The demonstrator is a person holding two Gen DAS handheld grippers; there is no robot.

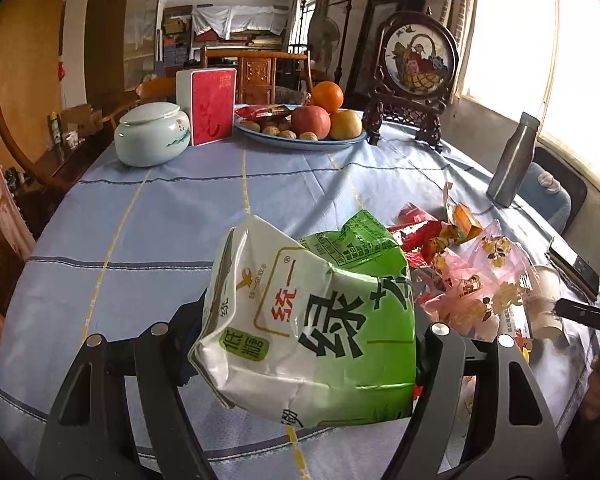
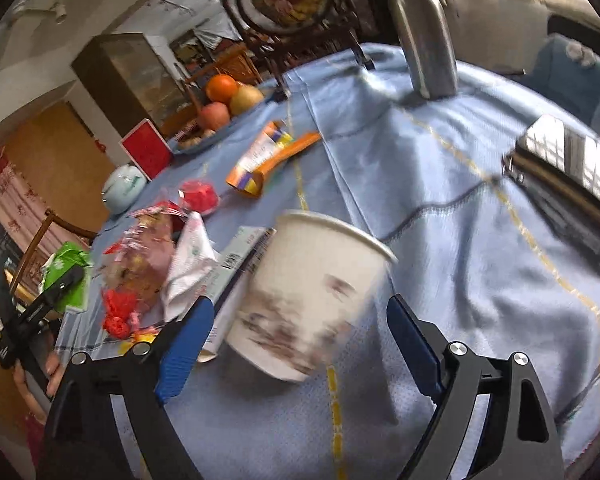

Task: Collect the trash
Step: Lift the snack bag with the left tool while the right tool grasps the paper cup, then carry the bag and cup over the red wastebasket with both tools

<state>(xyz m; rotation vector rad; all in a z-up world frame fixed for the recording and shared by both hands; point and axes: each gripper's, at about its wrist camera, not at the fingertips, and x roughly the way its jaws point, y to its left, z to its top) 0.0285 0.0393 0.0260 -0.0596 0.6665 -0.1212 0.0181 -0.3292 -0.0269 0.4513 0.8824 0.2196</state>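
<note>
Left wrist view: my left gripper (image 1: 308, 344) clamps a crumpled green-and-white drink carton (image 1: 312, 320) above the blue striped tablecloth (image 1: 160, 220); pink and red plastic wrappers (image 1: 468, 276) lie heaped just to its right. Right wrist view: my right gripper (image 2: 300, 320) stands wide, blue pads (image 2: 184, 344) clear of the tilted white paper cup (image 2: 308, 292) between them. An orange snack box (image 2: 260, 160) lies beyond.

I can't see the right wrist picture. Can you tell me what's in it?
A white paper cup sits tilted and blurred between the right gripper's open blue fingers. Behind it, wrappers litter a blue tablecloth.
</note>
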